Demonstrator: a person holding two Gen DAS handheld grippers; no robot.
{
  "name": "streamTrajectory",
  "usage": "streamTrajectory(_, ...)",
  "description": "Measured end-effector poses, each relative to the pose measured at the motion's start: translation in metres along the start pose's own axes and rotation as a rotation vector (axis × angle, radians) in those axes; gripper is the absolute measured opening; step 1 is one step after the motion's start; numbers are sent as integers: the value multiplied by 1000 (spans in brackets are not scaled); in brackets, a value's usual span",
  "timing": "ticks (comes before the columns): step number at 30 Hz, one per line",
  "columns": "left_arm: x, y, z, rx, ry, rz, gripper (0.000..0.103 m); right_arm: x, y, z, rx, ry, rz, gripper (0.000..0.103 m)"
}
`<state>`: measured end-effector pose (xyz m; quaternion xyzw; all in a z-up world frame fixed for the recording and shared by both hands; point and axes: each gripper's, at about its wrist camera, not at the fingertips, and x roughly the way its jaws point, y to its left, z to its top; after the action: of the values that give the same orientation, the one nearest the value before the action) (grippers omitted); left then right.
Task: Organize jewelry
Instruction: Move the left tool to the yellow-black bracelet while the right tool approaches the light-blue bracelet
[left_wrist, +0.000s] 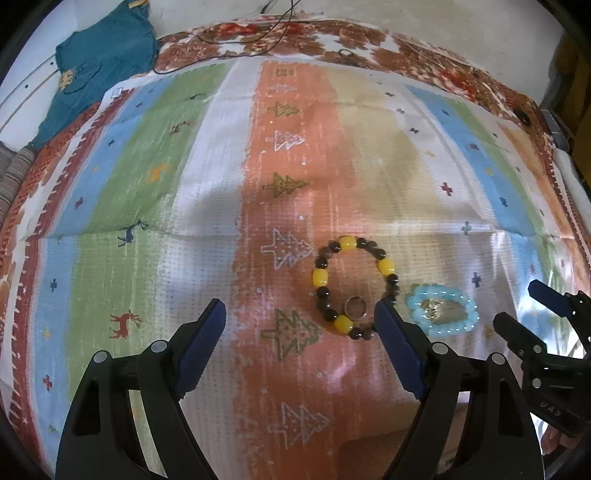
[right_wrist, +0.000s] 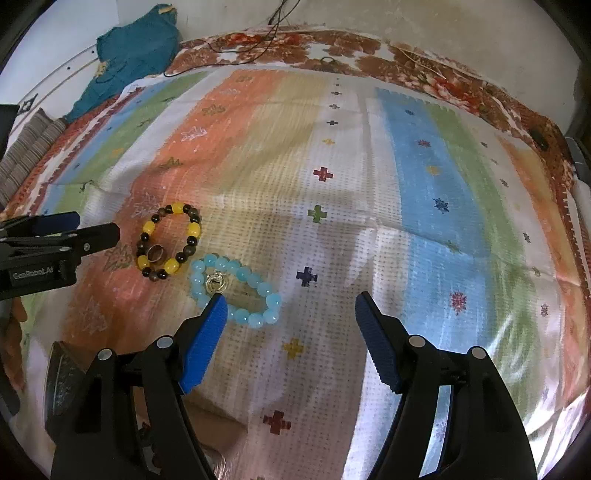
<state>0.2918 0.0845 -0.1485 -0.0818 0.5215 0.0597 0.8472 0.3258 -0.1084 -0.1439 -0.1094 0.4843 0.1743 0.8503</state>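
Left wrist view: glossy round-beaded bracelet (left_wrist: 354, 288) encircles metal ring (left_wrist: 355, 307).

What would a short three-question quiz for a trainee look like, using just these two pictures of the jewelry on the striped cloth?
1. True or false: the small metal ring lies outside the yellow-and-dark bead bracelet.
2. Multiple choice: what lies inside the light blue bead bracelet? A) a shiny gold-coloured trinket B) a wristwatch C) nothing
3. Short answer: is the left tool or the right tool holding anything?

Key
1. False: it lies inside the loop, near the lower beads.
2. A: the shiny gold-coloured trinket lies inside the loop; what it is exactly is unclear.
3. Neither: both are open, with only the striped cloth between their fingers.
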Motion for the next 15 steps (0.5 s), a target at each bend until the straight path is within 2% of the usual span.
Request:
streamTrajectory(4, 8, 1, 3, -6, -9, 20, 81, 7, 0, 3, 0, 8, 2, 72)
streamTrajectory(8, 16, 0, 8, -7, 15, -14, 80, 16, -1, 4, -5, 20, -3, 72)
streamTrajectory(11, 21, 2, 10, -1, 12, 20, 80, 23, 1, 4, -16, 35, -12, 72)
streamTrajectory(15, 33, 6, 10, -9, 31, 15, 78, 30, 2, 4, -27, 48, -24, 72)
